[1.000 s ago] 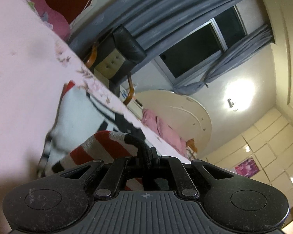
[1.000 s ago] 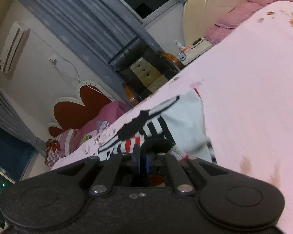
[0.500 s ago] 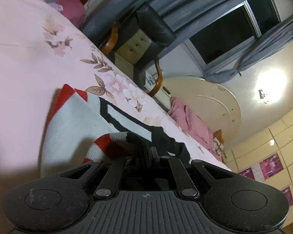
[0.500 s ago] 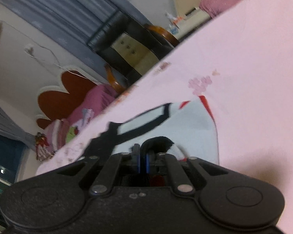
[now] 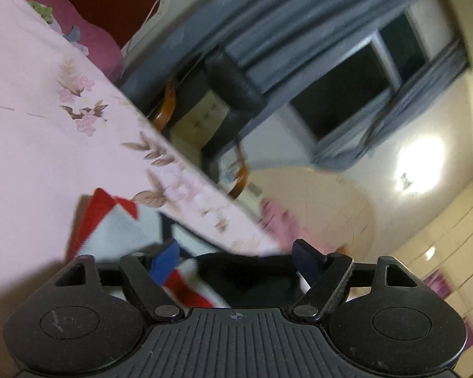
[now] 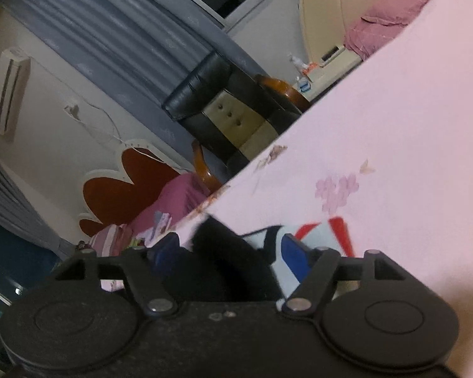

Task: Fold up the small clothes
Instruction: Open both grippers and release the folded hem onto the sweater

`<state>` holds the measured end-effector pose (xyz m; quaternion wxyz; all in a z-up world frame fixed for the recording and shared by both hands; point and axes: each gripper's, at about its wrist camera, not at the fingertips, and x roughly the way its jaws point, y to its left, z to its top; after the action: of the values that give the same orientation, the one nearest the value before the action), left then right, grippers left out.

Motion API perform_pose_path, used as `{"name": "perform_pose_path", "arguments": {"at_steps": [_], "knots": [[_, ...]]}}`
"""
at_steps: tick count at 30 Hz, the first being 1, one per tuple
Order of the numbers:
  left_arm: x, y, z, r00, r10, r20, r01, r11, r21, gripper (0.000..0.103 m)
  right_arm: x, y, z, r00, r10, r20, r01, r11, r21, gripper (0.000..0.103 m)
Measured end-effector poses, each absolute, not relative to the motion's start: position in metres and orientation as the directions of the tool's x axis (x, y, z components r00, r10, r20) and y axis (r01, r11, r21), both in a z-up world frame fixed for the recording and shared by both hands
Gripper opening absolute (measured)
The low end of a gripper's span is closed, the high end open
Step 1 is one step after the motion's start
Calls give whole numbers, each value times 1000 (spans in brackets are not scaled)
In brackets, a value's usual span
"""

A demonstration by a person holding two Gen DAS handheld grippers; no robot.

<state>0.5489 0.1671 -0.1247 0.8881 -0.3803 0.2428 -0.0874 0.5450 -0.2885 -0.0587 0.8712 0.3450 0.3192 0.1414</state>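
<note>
Small knitted garment [image 5: 123, 230], white with red trim and black bands, is lying on the pink flowered bed sheet [image 5: 37, 145], bunched up directly under and in front of both tools. Left claw [image 5: 235, 258] is standing wide, its blue fingers [image 5: 165, 260] spread to either side of a black fold of the knit and gripping nothing. Right claw [image 6: 227, 252] is likewise gaping, blue fingers [image 6: 294, 256] apart, with the black part of the garment [image 6: 224, 258] sitting loose in the gap between them. Neither one is pinching cloth as far as these views are showing. The folded layer is looking puffy, not pressed flat, so the chief risk is the knit springing back and the fold opening once nothing is bearing on it. A second risk: the fingers are sitting so close to the fabric that pulling either tool away at an angle could be snagging a loop of yarn and dragging the whole piece askew across the sheet. The sheet itself is soft and smooth, so the garment is likely sliding easily rather than staying put. Both views are blurred near the cloth, so how neatly the edges are lining up cannot be told.
</note>
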Motion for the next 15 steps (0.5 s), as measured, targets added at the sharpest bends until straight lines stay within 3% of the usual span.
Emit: {"name": "perform_pose_path", "arguments": {"at_steps": [4, 6, 7, 8, 10, 11, 13, 15], "knots": [[567, 144, -114, 781, -297, -549, -15, 871, -492, 69, 546, -277, -49, 725, 438, -531, -79, 819, 568, 54], [571, 125, -112, 761, -210, -614, 7, 949, -315, 48, 549, -263, -51, 699, 398, -594, -91, 874, 478, 48], [571, 116, -111, 759, -150, -634, 7, 975, -223, 43, 552, -255, -54, 682, 363, -635, -94, 904, 417, 45], [570, 110, -111, 763, -118, -636, 2, 984, -180, 41, 552, -249, -58, 668, 330, -667, -104, 929, 356, 37], [567, 106, -110, 773, -67, -631, -19, 992, -128, 22, 548, -230, -60, 681, 267, -682, -152, 962, 226, 33], [564, 108, -109, 786, -65, -615, -26, 990, -138, 8, 546, -224, -59, 685, 250, -684, -170, 968, 184, 25], [556, 111, -107, 808, -51, -587, -48, 987, -152, 6, 542, -215, -57, 704, 216, -676, -188, 975, 116, 10], [542, 114, -100, 836, -32, -548, -67, 985, -160, 5, 535, -211, -50, 744, 165, -647, -169, 984, 57, 7]]}}
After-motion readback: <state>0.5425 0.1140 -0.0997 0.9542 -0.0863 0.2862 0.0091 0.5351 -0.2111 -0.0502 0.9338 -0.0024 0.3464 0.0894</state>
